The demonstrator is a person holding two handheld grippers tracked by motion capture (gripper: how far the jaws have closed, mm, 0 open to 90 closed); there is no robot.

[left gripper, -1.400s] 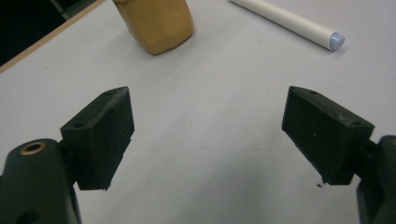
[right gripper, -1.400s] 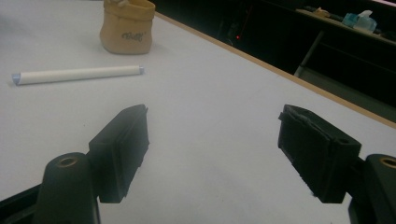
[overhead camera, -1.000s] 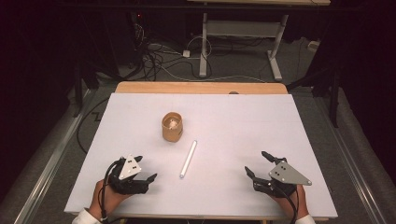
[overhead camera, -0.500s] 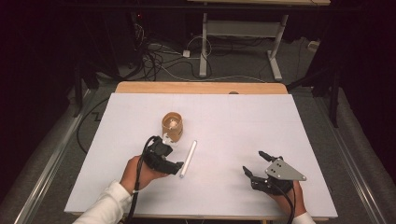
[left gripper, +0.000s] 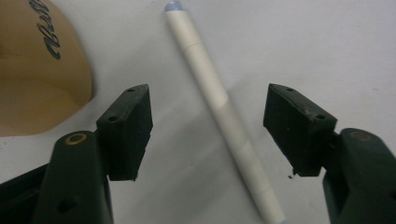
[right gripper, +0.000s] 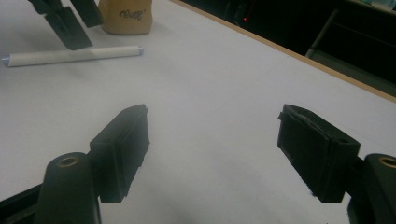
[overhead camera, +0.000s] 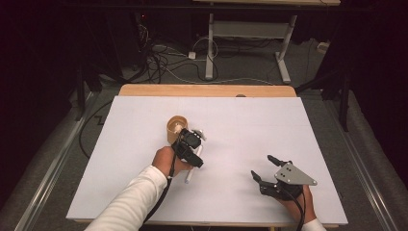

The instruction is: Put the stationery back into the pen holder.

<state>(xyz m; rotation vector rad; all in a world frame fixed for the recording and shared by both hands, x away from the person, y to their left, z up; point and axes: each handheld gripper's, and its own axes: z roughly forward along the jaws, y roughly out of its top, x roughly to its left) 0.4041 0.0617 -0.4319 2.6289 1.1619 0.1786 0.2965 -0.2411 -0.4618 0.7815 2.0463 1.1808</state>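
We see the left gripper (left gripper: pixel 205 130) held over a white pen (left gripper: pixel 219 112) that lies flat on the white table (overhead camera: pixel 298 125); its 2 jaws are spread wide, 1 on each side of the pen, not touching it. Just beside the pen stands a tan cup (overhead camera: pixel 176 128), upright, with dark lettering on its wall. In the high view the left gripper (overhead camera: pixel 191 147) sits right next to that cup. The right gripper (overhead camera: pixel 263 169) rests low near the table's front edge, well apart from the pen, and its 2 jaws gape around bare tabletop.
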